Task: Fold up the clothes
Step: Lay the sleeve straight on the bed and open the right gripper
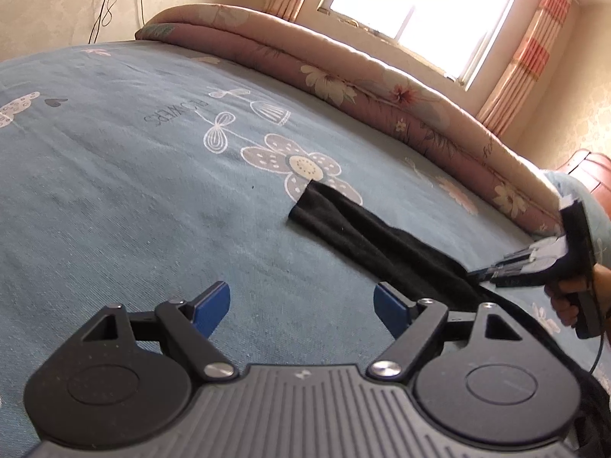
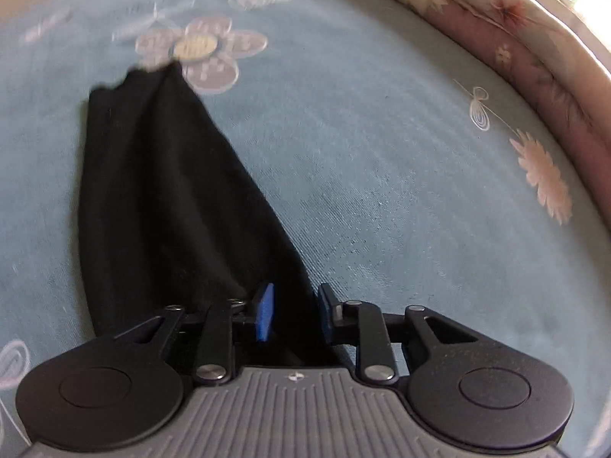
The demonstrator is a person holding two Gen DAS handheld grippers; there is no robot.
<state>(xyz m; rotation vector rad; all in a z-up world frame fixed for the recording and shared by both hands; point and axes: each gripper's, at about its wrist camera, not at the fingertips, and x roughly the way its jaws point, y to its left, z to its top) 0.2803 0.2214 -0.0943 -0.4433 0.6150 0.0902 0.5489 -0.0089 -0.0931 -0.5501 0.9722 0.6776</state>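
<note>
Clearly the fold is under way: the right gripper has its jaws pinching a bunched end of the black garment, cloth filling the gap between the blue pads. From that grip the fabric trails away across the bed to a loose far hem lying on the grey flower print. The left gripper hovers over bare sheet with its jaws spread wide and nothing between them; in its view the garment lies as a long dark strip to its right, ending near the person's hand.

My judgement is that the next move calls for carrying the held end over toward the far hem and laying it down flat, with the left gripper free to pin or smooth the cloth.

Room is generous on the blue sheet ahead and to the left. The rolled quilt borders the bed on the far and right side, so any swing that way is limited.
</note>
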